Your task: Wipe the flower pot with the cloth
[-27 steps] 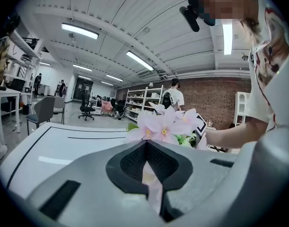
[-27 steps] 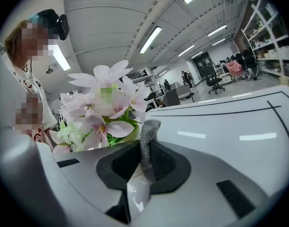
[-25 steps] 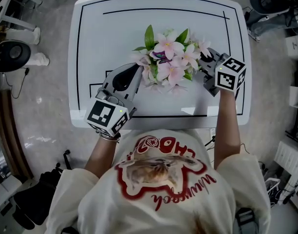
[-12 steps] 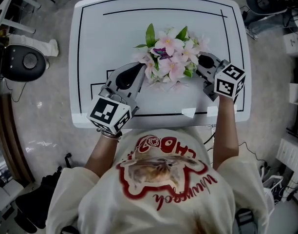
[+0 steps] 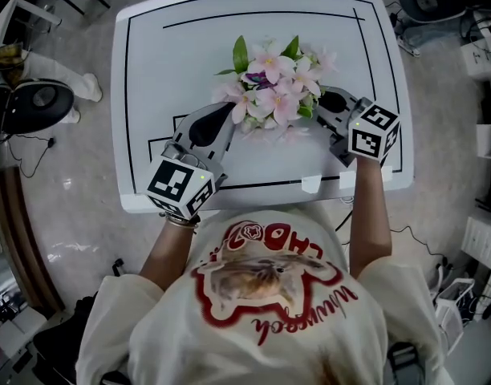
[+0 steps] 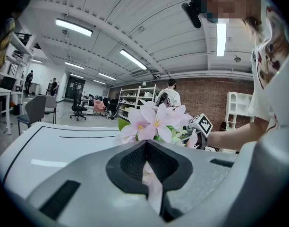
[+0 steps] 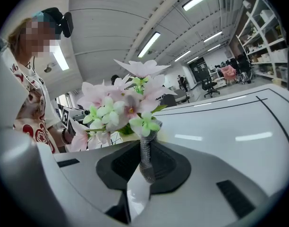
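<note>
My left gripper (image 5: 227, 112) points in from the lower left of the head view. Its tips are at the left edge of the pink and white flowers (image 5: 271, 91), which stand just above the middle of the white table (image 5: 189, 46). In the left gripper view the jaws are pressed together. A pale pink sliver shows in the slit between them, and I cannot tell whether it is a petal caught there or only something seen behind the jaws.

My right gripper (image 5: 324, 103) points in from the right of the head view, its tips at the right edge of the flowers, so they sit between my two tools. In the right gripper view its jaws are clamped on a strip of grey, knit-looking cloth (image 7: 145, 160), which rises from the pinch up to the flowers.

The flower pot is hidden beneath the flowers in the head view, and I cannot make it out.
</note>
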`<action>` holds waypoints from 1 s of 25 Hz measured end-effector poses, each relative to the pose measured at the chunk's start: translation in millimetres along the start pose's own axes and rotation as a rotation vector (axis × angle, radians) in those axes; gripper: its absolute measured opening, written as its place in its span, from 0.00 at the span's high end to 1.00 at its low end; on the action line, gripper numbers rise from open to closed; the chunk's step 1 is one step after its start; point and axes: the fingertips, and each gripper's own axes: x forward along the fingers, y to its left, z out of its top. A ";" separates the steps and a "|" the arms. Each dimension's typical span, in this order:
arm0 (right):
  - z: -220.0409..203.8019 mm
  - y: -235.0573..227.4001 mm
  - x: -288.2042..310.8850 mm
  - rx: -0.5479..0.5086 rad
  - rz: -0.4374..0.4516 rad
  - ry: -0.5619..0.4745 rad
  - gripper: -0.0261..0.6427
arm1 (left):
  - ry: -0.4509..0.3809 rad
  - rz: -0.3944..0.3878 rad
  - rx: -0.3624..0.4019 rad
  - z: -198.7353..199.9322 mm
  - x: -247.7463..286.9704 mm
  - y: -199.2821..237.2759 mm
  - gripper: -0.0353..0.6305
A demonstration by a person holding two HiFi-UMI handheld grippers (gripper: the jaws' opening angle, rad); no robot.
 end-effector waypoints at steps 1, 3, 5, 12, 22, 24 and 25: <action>-0.4 1.6 -0.1 -0.001 0.000 0.000 0.89 | -0.001 -0.001 0.001 0.1 -0.7 0.1 0.94; -1.3 3.5 -0.2 -0.003 -0.003 -0.001 0.89 | -0.004 -0.001 0.001 0.6 -1.8 0.5 0.94; -2.3 4.8 -0.5 0.004 -0.006 0.000 0.89 | -0.008 -0.001 0.002 1.9 -3.1 0.4 0.94; -6.0 10.1 -0.9 0.032 -0.010 -0.006 0.89 | -0.023 0.000 0.014 6.5 -11.6 -1.0 0.94; -9.3 24.3 -0.8 0.056 -0.023 -0.039 0.89 | -0.030 -0.004 0.030 9.0 -22.8 -7.3 0.94; -10.0 26.5 -0.2 0.058 -0.034 -0.042 0.89 | -0.032 -0.007 0.035 9.8 -24.0 -9.0 0.94; -10.4 27.6 0.2 0.059 -0.039 -0.043 0.89 | -0.034 -0.007 0.035 10.0 -24.6 -9.4 0.94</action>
